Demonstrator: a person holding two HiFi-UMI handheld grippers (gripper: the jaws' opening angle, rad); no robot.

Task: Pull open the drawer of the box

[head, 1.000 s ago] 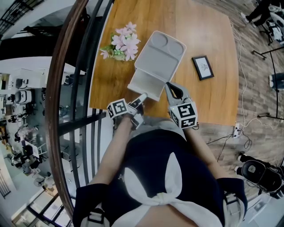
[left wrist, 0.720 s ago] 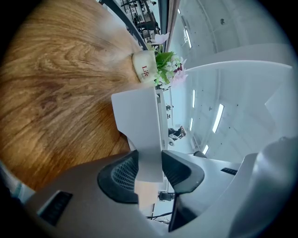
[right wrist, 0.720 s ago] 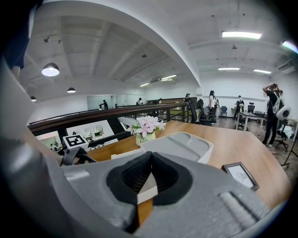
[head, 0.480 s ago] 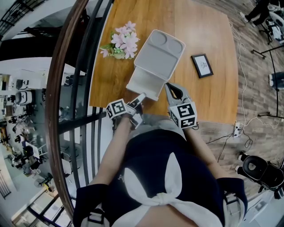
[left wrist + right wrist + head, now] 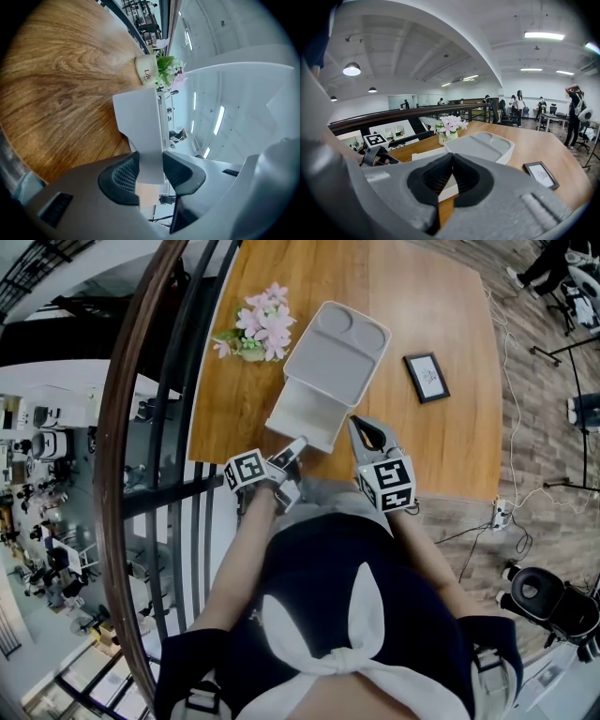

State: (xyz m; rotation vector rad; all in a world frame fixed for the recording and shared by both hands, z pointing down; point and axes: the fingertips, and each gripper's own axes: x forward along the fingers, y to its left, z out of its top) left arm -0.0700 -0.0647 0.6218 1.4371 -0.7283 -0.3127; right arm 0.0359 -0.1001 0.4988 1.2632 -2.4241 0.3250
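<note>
the left gripper (image 5: 296,446) has its jaws pinched on the front panel of the drawer (image 5: 306,416), a firm hold for pulling. the drawer stands well out of the box (image 5: 339,345), toward the near edge of the table (image 5: 459,442). the right gripper (image 5: 367,432), jaws together and empty, hovers just beside the drawer, likely keeping clear.

Bright, even indoor light, long white ceiling strip lamps (image 5: 543,35) and round white pendant lamp (image 5: 351,69) lit overhead, faint shadows, strong fisheye bending at edges (black corners in gripper views), nearest foreground defocused.
</note>
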